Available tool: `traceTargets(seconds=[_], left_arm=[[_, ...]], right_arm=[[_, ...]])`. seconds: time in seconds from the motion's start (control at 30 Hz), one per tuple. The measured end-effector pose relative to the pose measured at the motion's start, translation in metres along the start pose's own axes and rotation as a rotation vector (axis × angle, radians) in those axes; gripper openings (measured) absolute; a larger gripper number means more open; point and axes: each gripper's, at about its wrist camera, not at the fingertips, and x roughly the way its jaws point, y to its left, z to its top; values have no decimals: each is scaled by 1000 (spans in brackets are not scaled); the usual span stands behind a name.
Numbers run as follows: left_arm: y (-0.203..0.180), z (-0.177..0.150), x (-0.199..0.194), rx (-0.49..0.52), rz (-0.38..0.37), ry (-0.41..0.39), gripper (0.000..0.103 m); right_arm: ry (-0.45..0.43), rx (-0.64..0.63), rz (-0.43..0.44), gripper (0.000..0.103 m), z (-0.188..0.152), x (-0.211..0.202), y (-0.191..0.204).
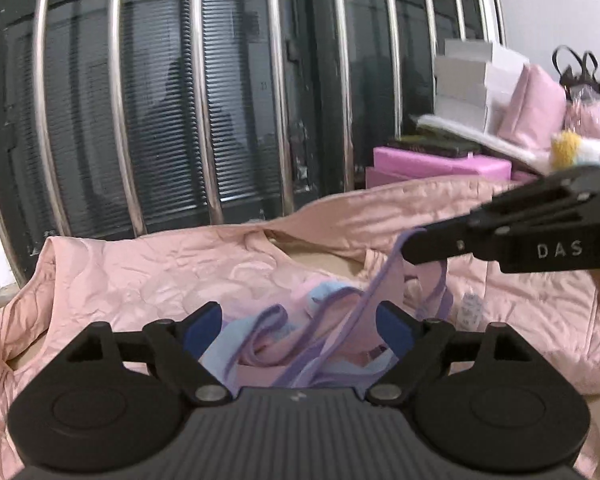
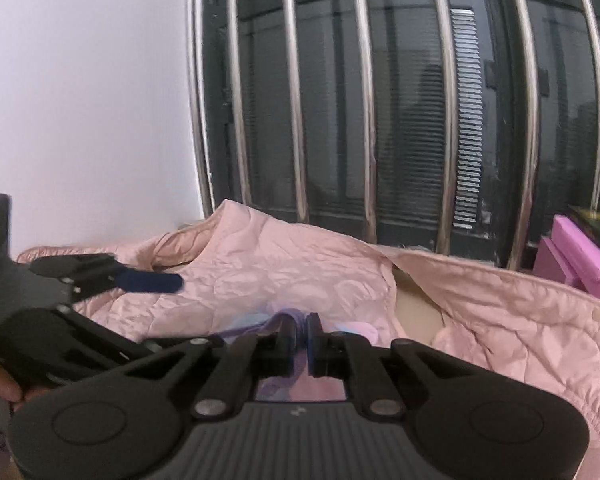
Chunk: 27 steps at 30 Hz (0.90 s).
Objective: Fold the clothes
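Note:
A small pastel garment (image 1: 300, 340) in pink and light blue with purple trim lies bunched on a quilted pink jacket (image 1: 140, 276). My left gripper (image 1: 300, 328) is open, its blue pads on either side of the bunched garment. My right gripper (image 2: 300, 340) is shut on the garment's purple trim (image 2: 278, 322); in the left wrist view it reaches in from the right (image 1: 414, 250), lifting a purple strap (image 1: 384, 276). The left gripper shows at the left of the right wrist view (image 2: 156, 282). The jacket (image 2: 300, 264) spreads under both.
A dark window with upright steel bars (image 1: 204, 100) stands right behind the jacket. Pink boxes (image 1: 436, 164), white boxes (image 1: 468, 80) and pink bags (image 1: 536, 108) are piled at the back right. A white wall (image 2: 84, 100) is at the left.

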Motion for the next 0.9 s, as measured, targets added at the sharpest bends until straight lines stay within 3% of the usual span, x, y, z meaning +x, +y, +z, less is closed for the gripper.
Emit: traceTargets(seconds=[0.17, 0.27, 0.33, 0.4, 0.6, 0.7, 0.77, 0.87, 0.9], left_arm=[[-10, -9, 22, 41, 58, 90, 81], [1, -14, 32, -3, 114, 148, 51], [14, -17, 34, -64, 144, 172, 22], [28, -18, 31, -123, 169, 169, 13], [58, -15, 17, -217, 235, 124, 10], [64, -11, 12, -252, 227, 93, 8], [67, -9, 9, -285, 218, 72, 8], [70, -7, 7, -321, 225, 52, 8], [70, -6, 6, -322, 229, 48, 8]], right_arm=[[-5, -36, 22, 6, 3, -1, 7], [0, -60, 38, 6, 4, -1, 13], [20, -75, 27, 6, 4, 0, 15], [51, -81, 2, 6, 1, 6, 14], [174, -153, -122, 6, -14, 29, 20], [169, -126, -118, 8, -12, 29, 17], [149, -56, -54, 14, -8, 23, 12], [150, -2, 122, 51, -10, 21, 11], [161, -14, 143, 52, -13, 26, 15]])
